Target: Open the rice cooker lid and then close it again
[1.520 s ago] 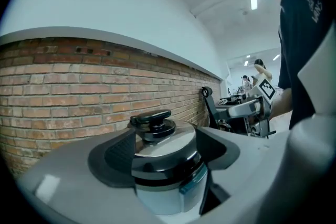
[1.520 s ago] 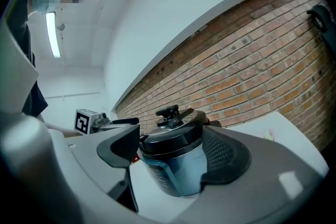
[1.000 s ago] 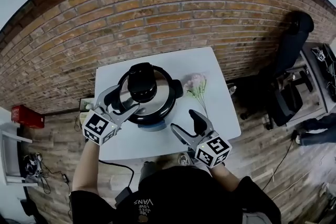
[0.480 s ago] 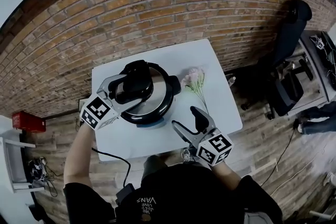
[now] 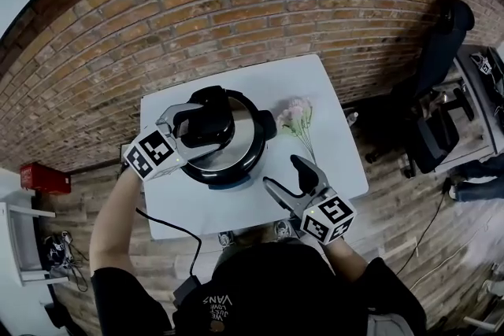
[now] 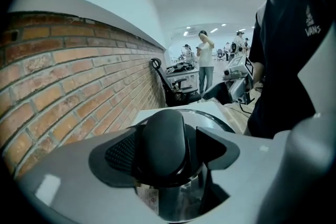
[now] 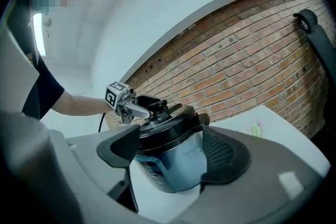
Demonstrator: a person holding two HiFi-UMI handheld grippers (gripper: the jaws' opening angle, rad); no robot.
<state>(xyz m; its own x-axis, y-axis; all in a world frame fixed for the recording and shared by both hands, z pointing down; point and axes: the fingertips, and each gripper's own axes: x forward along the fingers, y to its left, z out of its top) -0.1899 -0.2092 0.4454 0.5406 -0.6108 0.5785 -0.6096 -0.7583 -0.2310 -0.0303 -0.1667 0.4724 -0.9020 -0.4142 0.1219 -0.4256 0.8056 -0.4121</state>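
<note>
Left tool (image 5: 198, 131) clamped on black lid knob (image 6: 160, 141); lid down on rice cooker (image 5: 246, 153). Rice cooker sits left of centre on white bench (image 5: 335, 169), nearer its left edge. Right tool (image 5: 282, 174) jaws apart, nothing between them, over bench's front edge, near rice cooker. Pink flower sprig (image 5: 295, 120) lies just right of rice cooker.
</note>
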